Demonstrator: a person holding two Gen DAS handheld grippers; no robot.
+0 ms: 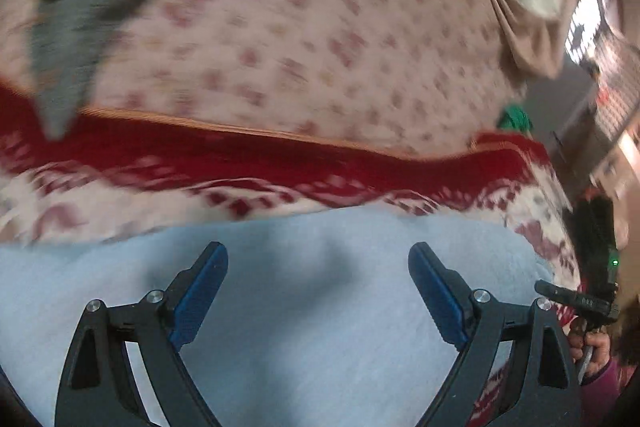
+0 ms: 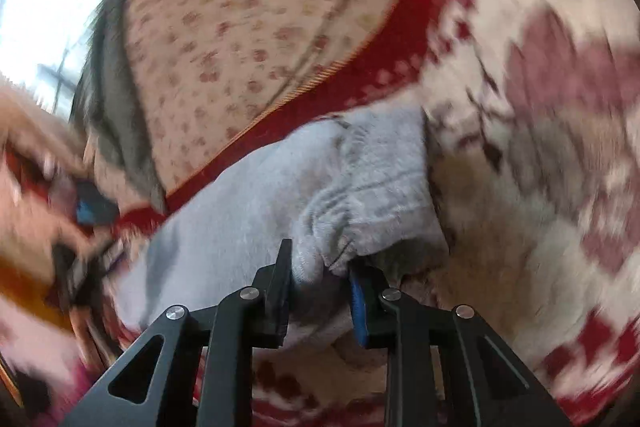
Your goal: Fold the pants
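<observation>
The pale grey fleece pants (image 1: 304,307) lie on a bed. In the left wrist view my left gripper (image 1: 318,255) is open just above the pants, with nothing between its blue pads. In the right wrist view my right gripper (image 2: 320,267) is shut on a bunched, ribbed end of the pants (image 2: 360,187). The right gripper also shows at the right edge of the left wrist view (image 1: 576,301), held by a hand. Both views are motion-blurred.
The bed carries a cream blanket with red motifs (image 1: 320,39), a red and white patterned blanket (image 1: 240,163) and a grey garment (image 1: 80,7) at the far left. A bright window (image 2: 48,7) shows at upper left. Room furniture (image 1: 608,99) is at the right.
</observation>
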